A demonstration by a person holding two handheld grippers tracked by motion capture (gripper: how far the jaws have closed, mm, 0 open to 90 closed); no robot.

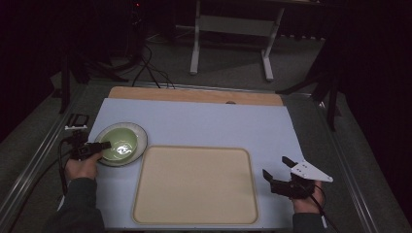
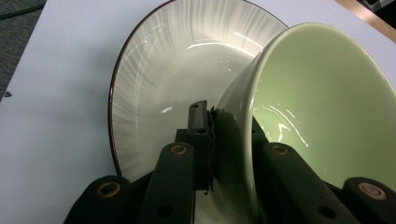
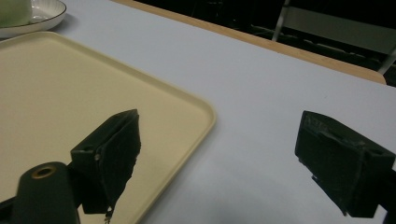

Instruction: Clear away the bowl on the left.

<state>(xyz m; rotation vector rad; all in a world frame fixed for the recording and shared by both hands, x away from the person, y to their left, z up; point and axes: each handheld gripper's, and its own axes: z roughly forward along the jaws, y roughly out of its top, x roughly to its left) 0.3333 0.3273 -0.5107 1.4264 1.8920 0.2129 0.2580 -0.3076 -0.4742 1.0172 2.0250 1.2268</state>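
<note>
Green bowl (image 2: pixel 322 102) sat on the plate (image 2: pixel 159 70) left of the tray (image 1: pixel 194 187), its near wall pinched by the left gripper (image 2: pixel 224 135); the right gripper (image 3: pixel 219 154) gaped beside the tray.

Bowl (image 1: pixel 120 141) on plate (image 1: pixel 138 131), left of tray (image 1: pixel 194 184).

Pale green bowl (image 2: pixel 322 107) on white dark-rimmed plate (image 2: pixel 154 84), rim pinched by L tongs (image 2: pixel 224 140).

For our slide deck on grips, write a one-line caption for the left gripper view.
Left gripper clamps the rim of a glossy pale-green ceramic bowl over a white ribbed dark-rimmed plate.
</note>
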